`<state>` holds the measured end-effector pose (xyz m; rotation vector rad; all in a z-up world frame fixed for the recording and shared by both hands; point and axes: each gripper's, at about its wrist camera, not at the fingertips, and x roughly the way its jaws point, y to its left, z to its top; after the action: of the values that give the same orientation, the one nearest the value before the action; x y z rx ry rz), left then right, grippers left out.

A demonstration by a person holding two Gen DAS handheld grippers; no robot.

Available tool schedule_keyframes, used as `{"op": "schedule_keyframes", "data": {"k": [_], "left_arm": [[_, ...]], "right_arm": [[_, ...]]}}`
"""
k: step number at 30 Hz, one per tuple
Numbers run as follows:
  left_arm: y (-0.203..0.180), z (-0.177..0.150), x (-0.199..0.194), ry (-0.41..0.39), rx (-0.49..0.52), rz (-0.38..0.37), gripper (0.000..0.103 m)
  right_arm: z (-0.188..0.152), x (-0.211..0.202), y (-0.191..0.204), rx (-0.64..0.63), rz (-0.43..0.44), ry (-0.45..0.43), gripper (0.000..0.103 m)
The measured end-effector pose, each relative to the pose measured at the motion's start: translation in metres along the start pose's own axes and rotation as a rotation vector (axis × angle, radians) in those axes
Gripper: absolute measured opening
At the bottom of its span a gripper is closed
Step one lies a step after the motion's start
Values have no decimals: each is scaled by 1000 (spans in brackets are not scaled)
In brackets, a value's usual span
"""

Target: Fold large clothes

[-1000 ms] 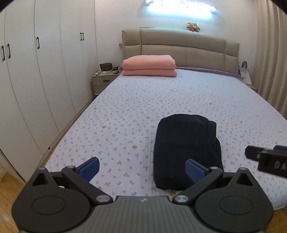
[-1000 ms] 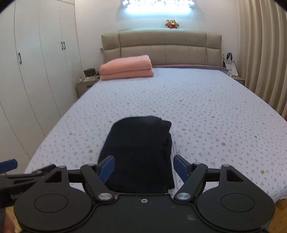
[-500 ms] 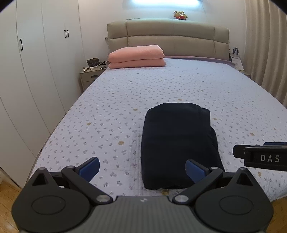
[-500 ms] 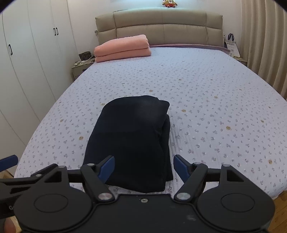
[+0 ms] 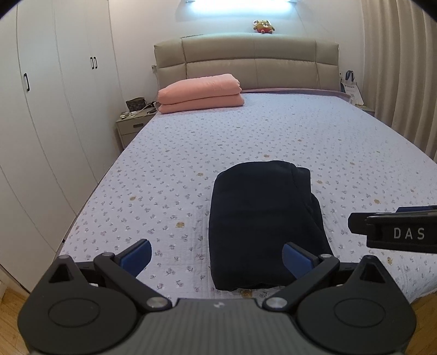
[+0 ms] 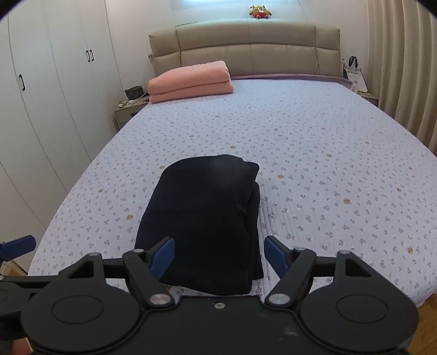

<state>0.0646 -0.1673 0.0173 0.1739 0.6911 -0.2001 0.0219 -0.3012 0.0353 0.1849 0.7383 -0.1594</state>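
Drawn nearer since earlier: soft dark-navy folded garment (image 6: 207,218), rectangular on quilted floral bedspread (image 5: 191,163). Left gripper (image 5: 217,258) and right gripper (image 6: 219,255) both spread apart, empty.

You are getting bright, even light from the wall lamp (image 5: 235,2) above the headboard (image 5: 245,62), which is blowing out to white glare. Both views are staying sharp, without motion blur. The fisheye is bending the wardrobe doors (image 5: 54,109) and curtain (image 6: 404,68), and the corners are going black. The dark garment (image 6: 207,218) is losing its fold detail.
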Motion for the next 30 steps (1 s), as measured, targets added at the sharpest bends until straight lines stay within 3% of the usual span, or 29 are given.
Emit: {"op": "schedule_keyframes", "data": {"k": [8,30], "left_arm": [[5,-3,-13,-12,-22,-52,103],[6,-4,-14,-29,1,13,103]], "right_arm": [[-1,-10,3,-10,31,2,86],[-2,-12,9,-17,41,6,86]]}}
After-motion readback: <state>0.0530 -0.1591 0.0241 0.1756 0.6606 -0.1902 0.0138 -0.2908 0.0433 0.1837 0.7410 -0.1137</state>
